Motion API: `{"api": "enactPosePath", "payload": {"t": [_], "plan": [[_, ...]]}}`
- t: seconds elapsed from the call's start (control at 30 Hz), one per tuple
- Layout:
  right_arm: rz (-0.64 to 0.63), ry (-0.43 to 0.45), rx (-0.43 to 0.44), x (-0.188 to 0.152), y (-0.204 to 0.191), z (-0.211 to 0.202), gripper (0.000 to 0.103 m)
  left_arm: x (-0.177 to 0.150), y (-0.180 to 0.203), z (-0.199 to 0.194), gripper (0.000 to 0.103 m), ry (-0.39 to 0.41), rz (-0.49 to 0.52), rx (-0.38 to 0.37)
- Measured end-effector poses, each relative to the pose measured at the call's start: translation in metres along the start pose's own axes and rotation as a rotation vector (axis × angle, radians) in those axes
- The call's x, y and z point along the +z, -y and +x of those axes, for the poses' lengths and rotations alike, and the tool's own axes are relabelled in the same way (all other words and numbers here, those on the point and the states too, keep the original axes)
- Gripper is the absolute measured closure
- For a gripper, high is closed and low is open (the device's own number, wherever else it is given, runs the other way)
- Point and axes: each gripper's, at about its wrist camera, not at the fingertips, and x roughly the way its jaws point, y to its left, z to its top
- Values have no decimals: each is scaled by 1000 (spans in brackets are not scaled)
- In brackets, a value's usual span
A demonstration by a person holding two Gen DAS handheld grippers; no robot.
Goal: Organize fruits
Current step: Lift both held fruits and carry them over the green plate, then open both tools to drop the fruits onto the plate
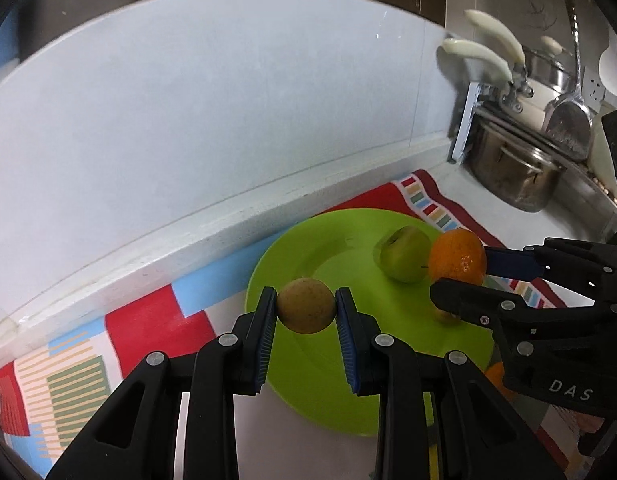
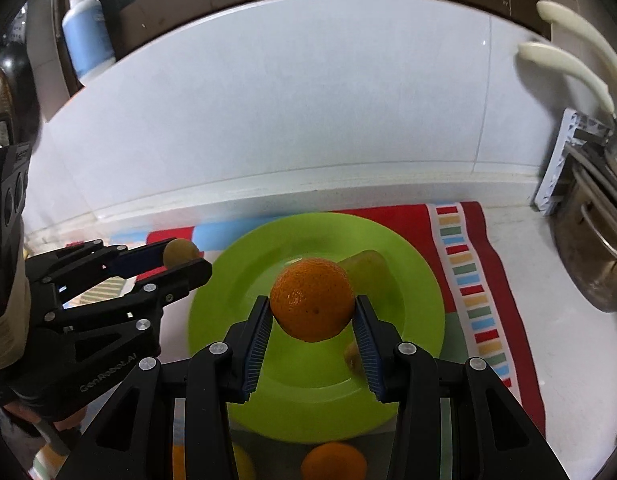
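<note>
A striped cloth (image 2: pixel 474 288) is covering the white worktop (image 2: pixel 568 360) under a green plate (image 2: pixel 228 280); left tongs (image 1: pixel 306 310) are pinching a brownish fruit (image 1: pixel 306 306), right tongs (image 2: pixel 312 320) an orange (image 2: pixel 311 299).

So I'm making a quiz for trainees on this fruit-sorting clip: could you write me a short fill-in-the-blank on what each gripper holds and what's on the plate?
1. The left gripper is shut on a small ____ fruit.
2. The right gripper is shut on an ____.
3. A green apple lies on the ____ plate.
4. The plate rests on a patterned ____.

Missing words: brown; orange; green; cloth
</note>
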Motion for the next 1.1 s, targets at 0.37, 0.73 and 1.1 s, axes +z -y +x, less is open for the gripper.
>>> {"api": "enactPosePath", "payload": {"t": [0.37, 0.73, 1.1], "plan": [[9, -34, 1, -2, 8, 24, 60, -3, -3, 27, 61, -29, 9, -19], [42, 25, -13, -5, 7, 0, 54, -4, -1, -9, 41, 30, 27, 29], [65, 74, -34, -18, -4, -45, 54, -7, 5, -60, 33, 91, -5, 30]]}}
